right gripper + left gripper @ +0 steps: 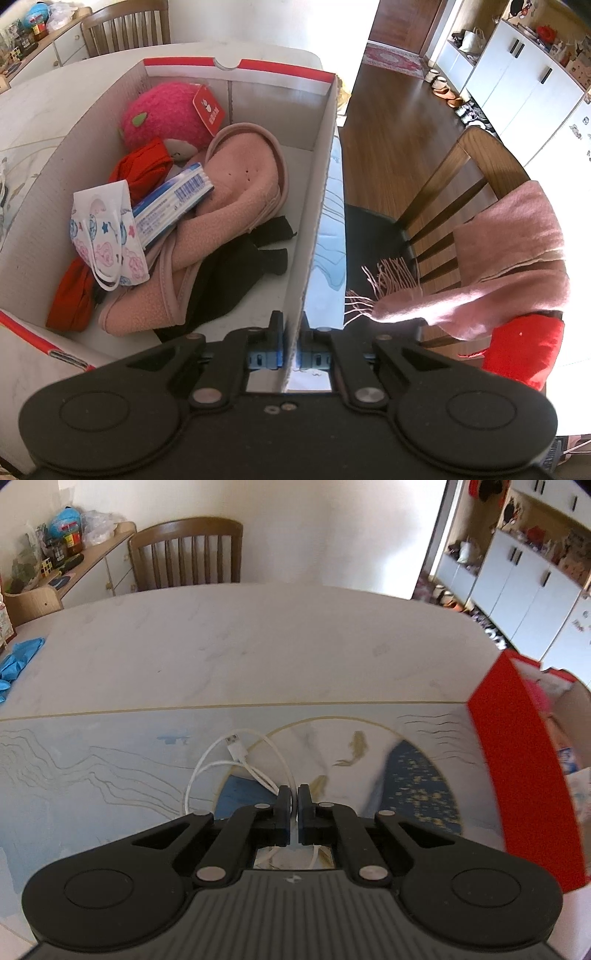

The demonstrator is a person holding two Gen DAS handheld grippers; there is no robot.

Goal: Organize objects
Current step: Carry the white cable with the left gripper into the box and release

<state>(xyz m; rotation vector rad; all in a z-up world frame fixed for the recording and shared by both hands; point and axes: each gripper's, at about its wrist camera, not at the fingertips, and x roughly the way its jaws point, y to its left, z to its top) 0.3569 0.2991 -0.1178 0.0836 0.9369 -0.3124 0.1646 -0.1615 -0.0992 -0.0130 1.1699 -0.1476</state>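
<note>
My left gripper (294, 794) is shut on a white USB cable (236, 755), whose loops hang forward over the patterned table mat (92, 760). The red cardboard box (517, 768) stands to its right. My right gripper (293, 321) is shut on the box's right wall (319, 192). Inside the box lie a pink plush toy (166, 110), a pink fleece hat (236, 192), a patterned face mask (107, 236), a blue-and-white packet (173, 199), red cloth (72, 295) and a black cloth (229, 273).
Blue gloves (18, 661) lie at the table's left edge. A wooden chair (188, 554) stands behind the table. Another chair (454, 192) right of the box carries a pink scarf (509, 251) and a red item (524, 350). A cluttered sideboard (62, 565) is at far left.
</note>
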